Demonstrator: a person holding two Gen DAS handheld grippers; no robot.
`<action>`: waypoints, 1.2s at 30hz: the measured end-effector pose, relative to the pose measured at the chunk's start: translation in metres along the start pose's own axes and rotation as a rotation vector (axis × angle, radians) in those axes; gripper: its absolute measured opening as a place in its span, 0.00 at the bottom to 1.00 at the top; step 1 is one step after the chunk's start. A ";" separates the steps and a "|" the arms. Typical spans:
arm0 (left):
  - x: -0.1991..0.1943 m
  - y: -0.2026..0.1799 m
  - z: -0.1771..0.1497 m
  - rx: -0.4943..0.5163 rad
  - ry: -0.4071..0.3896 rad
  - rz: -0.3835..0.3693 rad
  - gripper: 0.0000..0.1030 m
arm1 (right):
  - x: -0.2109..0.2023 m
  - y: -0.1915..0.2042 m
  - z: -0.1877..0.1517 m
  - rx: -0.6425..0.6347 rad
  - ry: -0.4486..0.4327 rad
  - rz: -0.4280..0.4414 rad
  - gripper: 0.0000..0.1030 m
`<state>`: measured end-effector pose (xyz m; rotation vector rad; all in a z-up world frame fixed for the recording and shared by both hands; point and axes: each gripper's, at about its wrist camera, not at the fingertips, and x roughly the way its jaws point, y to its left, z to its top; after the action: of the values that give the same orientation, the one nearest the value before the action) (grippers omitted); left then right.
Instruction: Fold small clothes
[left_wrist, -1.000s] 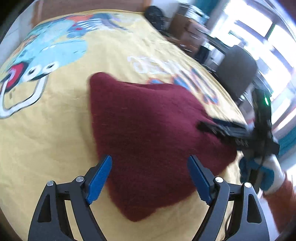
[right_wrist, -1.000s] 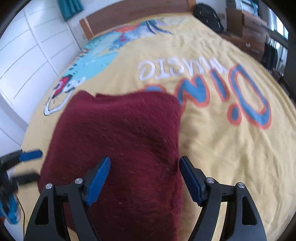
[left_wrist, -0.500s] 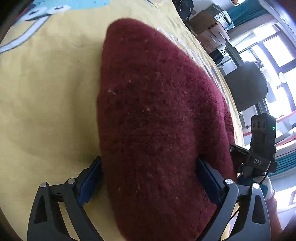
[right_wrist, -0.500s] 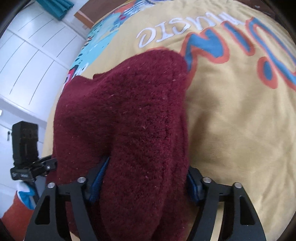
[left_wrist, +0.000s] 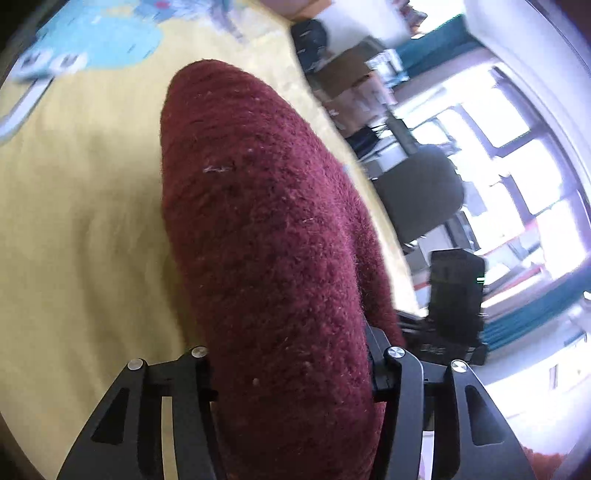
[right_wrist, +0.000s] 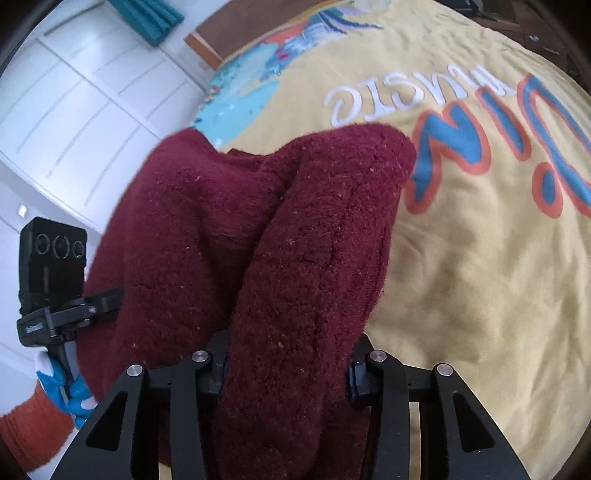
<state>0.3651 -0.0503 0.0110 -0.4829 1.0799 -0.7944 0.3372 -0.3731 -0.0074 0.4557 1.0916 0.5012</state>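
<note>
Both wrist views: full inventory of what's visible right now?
knit garment: 1, maroon, bunched on the bed, pinched by both grippers
bedspread: 1, yellow with blue cartoon print and lettering, under the garment
headboard: 1, brown wood, far end of bed
wardrobe: 1, white panelled, beside the bed
office chair: 1, dark grey, by the window
boxes: several, brown, past the bed's corner
left gripper: 1, black, shut on the garment
right gripper: 1, black, blue fingers, shut on the garment
gloved hand: 1, blue-white glove, orange sleeve
</note>
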 end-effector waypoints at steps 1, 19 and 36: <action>-0.009 -0.006 0.003 0.026 -0.015 0.001 0.44 | -0.003 0.004 0.001 0.010 -0.021 0.017 0.43; -0.096 0.097 -0.048 -0.027 0.037 0.285 0.64 | 0.053 0.042 0.008 -0.049 0.014 -0.030 0.54; -0.075 0.016 -0.041 0.157 -0.064 0.468 0.77 | 0.018 0.086 0.050 -0.143 -0.099 -0.128 0.62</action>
<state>0.3145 0.0182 0.0273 -0.1107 1.0093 -0.4414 0.3762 -0.2987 0.0491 0.2802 0.9753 0.4357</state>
